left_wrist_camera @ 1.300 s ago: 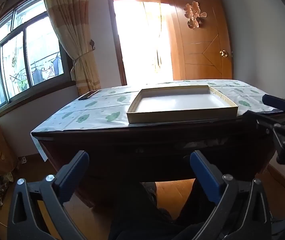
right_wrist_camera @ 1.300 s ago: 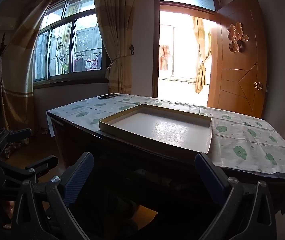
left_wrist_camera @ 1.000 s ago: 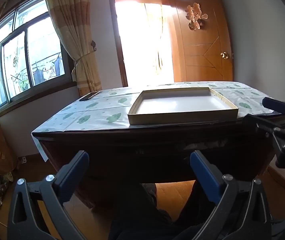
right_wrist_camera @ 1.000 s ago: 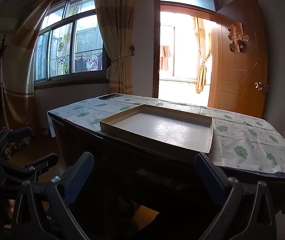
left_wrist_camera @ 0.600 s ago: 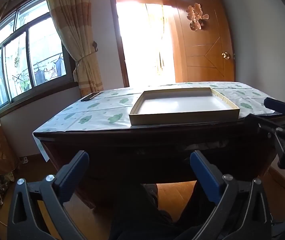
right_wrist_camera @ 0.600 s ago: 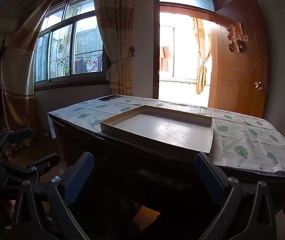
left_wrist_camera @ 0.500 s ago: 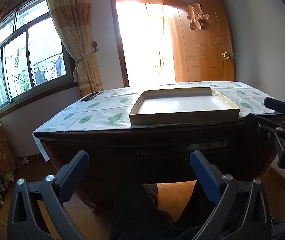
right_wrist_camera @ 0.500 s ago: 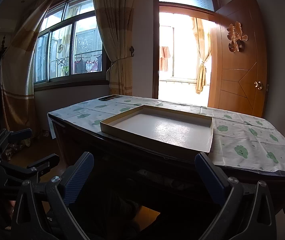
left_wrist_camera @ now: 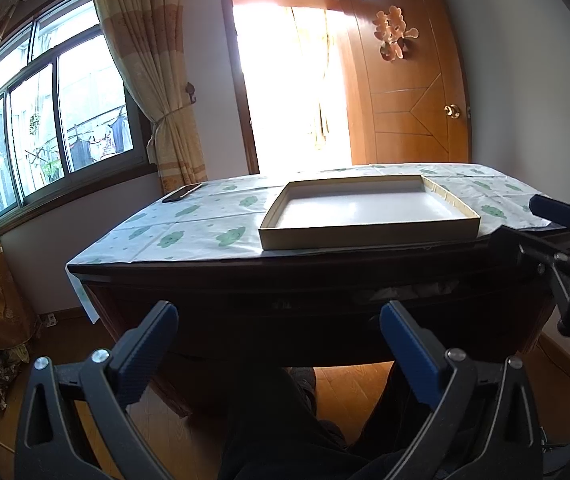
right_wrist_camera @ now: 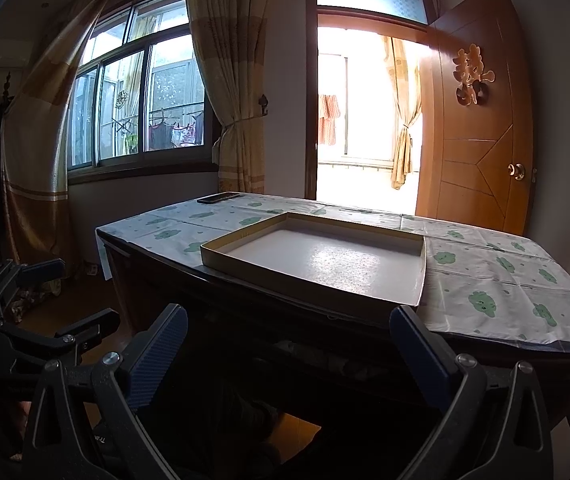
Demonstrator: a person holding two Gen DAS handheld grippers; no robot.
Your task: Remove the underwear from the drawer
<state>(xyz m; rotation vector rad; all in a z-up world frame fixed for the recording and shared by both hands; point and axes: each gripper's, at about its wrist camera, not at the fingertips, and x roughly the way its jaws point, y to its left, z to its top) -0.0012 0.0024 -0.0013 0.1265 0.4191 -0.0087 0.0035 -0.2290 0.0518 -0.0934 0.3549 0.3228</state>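
Note:
A dark wooden table [left_wrist_camera: 285, 276] has a drawer front [left_wrist_camera: 325, 300] under its top. In a narrow dark gap there, a strip of pale cloth [left_wrist_camera: 413, 290] shows, also seen as pale cloth [right_wrist_camera: 325, 354] in the right wrist view; I cannot tell what it is. My left gripper [left_wrist_camera: 279, 336] is open and empty, low in front of the drawer. My right gripper [right_wrist_camera: 289, 340] is also open and empty, short of the table edge. Each gripper appears in the other's view: right gripper [left_wrist_camera: 545, 228], left gripper [right_wrist_camera: 53, 300].
A shallow cardboard box lid [left_wrist_camera: 369, 232] lies on the cloud-print tablecloth [left_wrist_camera: 189, 232], with a dark phone [left_wrist_camera: 181, 193] at the far left corner. A person's dark-trousered legs [left_wrist_camera: 285, 420] sit below the table. Behind are a window, curtains and a wooden door [left_wrist_camera: 409, 92].
Both views have drifted only slightly. The grippers stay open and nothing on the table has moved.

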